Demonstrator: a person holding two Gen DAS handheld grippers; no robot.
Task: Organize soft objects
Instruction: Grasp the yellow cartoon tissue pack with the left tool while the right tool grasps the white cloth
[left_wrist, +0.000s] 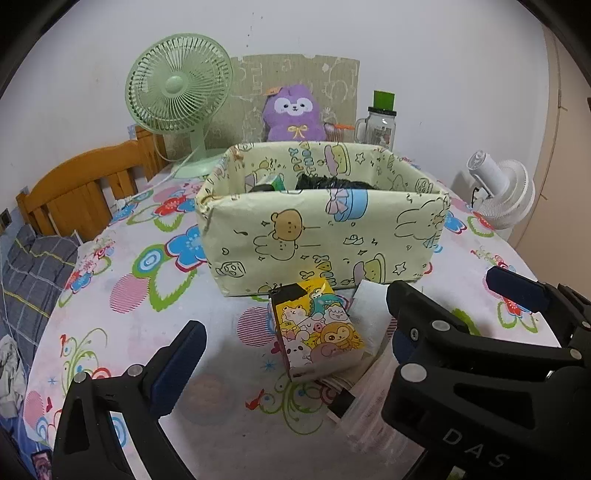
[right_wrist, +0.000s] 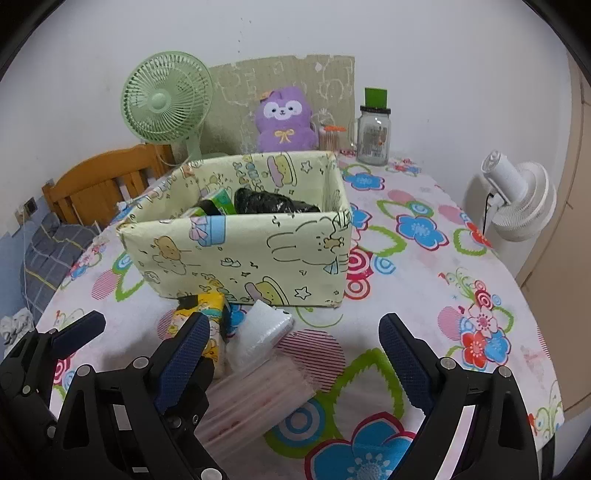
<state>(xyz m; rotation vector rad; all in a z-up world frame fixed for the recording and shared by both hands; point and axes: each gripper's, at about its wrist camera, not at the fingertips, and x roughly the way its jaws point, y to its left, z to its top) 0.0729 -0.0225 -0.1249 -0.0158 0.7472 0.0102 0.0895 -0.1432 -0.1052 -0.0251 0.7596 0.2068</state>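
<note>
The table (right_wrist: 424, 266) carries a white cloth printed with coloured flowers. A wooden bed headboard (left_wrist: 77, 184) stands past its left edge.

The storage box (left_wrist: 321, 229), wrapped in pale yellow cartoon paper, sits open-topped at the centre of the table. It contains a crumpled black bag (right_wrist: 273, 203) and a green packet (right_wrist: 218, 201).

Behind the box stand a green desk fan (left_wrist: 177, 88), a purple plush toy (left_wrist: 293, 114) and a glass jar (right_wrist: 373, 136) with a green cap. A white fan (right_wrist: 517, 199) stands beyond the table's right edge.

The right gripper (right_wrist: 291, 365) hovers above the near part of the table. Its jaws stand wide apart and nothing is between the pads. The left gripper (left_wrist: 291, 358) is beside it, to its left. In the left wrist view only one of its fingers (left_wrist: 173, 369) shows; the right gripper's body covers the other side. How far its jaws are open cannot be told.

The soft objects lie together on the cloth, just in front of the box's near wall:
- a clear ribbed packet (right_wrist: 255, 402), nearest the grippers;
- a yellow cartoon-printed tissue pack (left_wrist: 317, 328), resting partly on the other items;
- a white tissue pack (right_wrist: 262, 332), touching the yellow one.
</note>
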